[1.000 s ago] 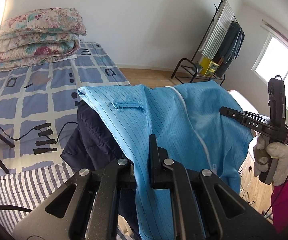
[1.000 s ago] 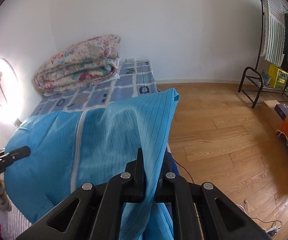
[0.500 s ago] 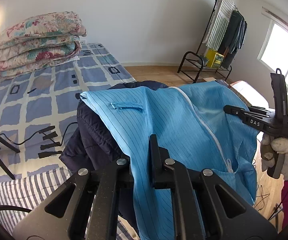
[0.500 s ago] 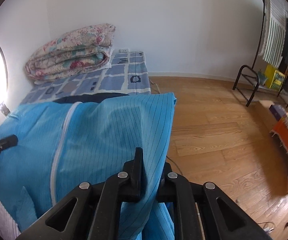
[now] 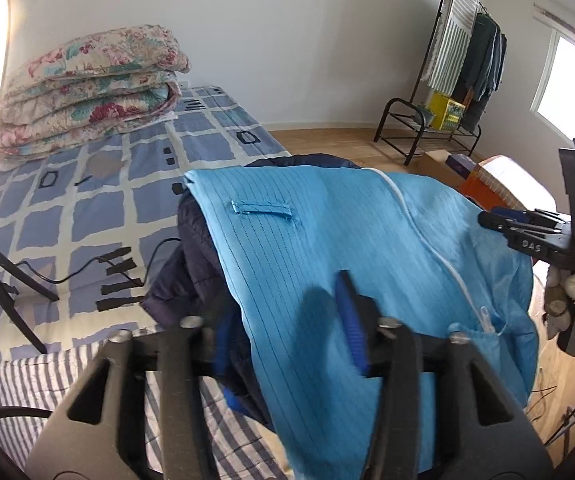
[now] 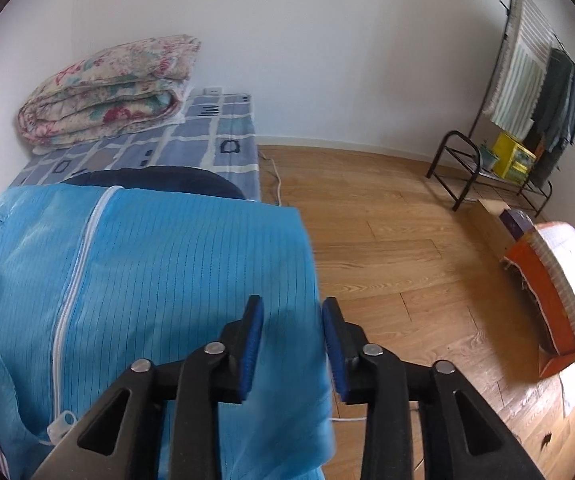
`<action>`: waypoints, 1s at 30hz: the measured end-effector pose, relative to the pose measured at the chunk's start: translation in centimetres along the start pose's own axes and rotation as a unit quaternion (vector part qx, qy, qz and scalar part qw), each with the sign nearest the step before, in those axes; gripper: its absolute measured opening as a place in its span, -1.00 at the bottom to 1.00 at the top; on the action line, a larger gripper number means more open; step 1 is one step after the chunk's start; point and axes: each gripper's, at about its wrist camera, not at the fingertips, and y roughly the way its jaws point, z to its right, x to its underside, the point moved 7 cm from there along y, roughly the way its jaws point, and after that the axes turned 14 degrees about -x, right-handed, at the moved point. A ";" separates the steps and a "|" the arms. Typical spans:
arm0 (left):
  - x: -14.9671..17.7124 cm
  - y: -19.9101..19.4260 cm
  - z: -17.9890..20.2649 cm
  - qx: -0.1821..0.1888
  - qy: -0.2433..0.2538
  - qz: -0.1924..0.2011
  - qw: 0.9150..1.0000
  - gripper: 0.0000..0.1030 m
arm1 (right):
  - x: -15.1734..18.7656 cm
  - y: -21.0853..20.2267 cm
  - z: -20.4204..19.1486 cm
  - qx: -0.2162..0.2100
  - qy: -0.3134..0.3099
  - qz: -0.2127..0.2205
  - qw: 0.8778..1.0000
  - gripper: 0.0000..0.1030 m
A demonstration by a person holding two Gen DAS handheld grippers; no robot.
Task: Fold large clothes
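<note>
Bare wood floor (image 6: 387, 240) right; folded quilt (image 5: 87, 80) probably blocks bed's (image 5: 99, 184) head.

Folded floral quilt (image 5: 87, 80) on checked bedsheet (image 5: 99, 204), clothes rack (image 6: 527, 92), wooden floor (image 6: 387, 232)

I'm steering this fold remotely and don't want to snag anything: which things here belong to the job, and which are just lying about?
Part of the job:
- blue garment, laid over the dark jacket
- left gripper, jaws opening
- right gripper, jaws opening, garment edge between them

Lying about:
- folded floral quilt
- clothes rack
- black cable on the bed
</note>
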 end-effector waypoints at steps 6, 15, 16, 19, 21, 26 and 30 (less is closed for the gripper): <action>0.5 -2.1 -1.3 -0.007 -0.018 0.011 1.000 0.04 | 0.9 -2.1 0.1 0.007 0.010 0.016 1.000 -0.24; 1.6 -9.0 -1.5 -0.010 -0.010 0.043 0.999 0.04 | 1.6 -8.2 -2.6 0.002 0.010 0.052 0.999 -0.24; 1.9 -10.2 -1.5 -0.010 -0.009 0.047 0.999 0.04 | 1.8 -9.3 -3.1 0.001 0.009 0.057 0.998 -0.24; 2.7 -14.0 -1.2 -0.010 -0.005 0.058 0.998 0.04 | 2.4 -12.2 -4.4 0.000 0.008 0.067 0.998 -0.24; 3.3 -16.7 -1.1 -0.008 -0.007 0.067 0.998 0.04 | 3.1 -14.9 -5.6 -0.004 0.003 0.076 0.997 -0.24; 5.2 -24.7 -0.6 -0.014 0.004 0.099 0.995 0.04 | 5.6 -21.3 -8.8 -0.011 -0.003 0.094 0.996 -0.24; 7.2 -30.3 -0.2 -0.014 0.013 0.122 0.992 0.04 | 8.0 -26.5 -11.3 -0.029 -0.005 0.116 0.993 -0.24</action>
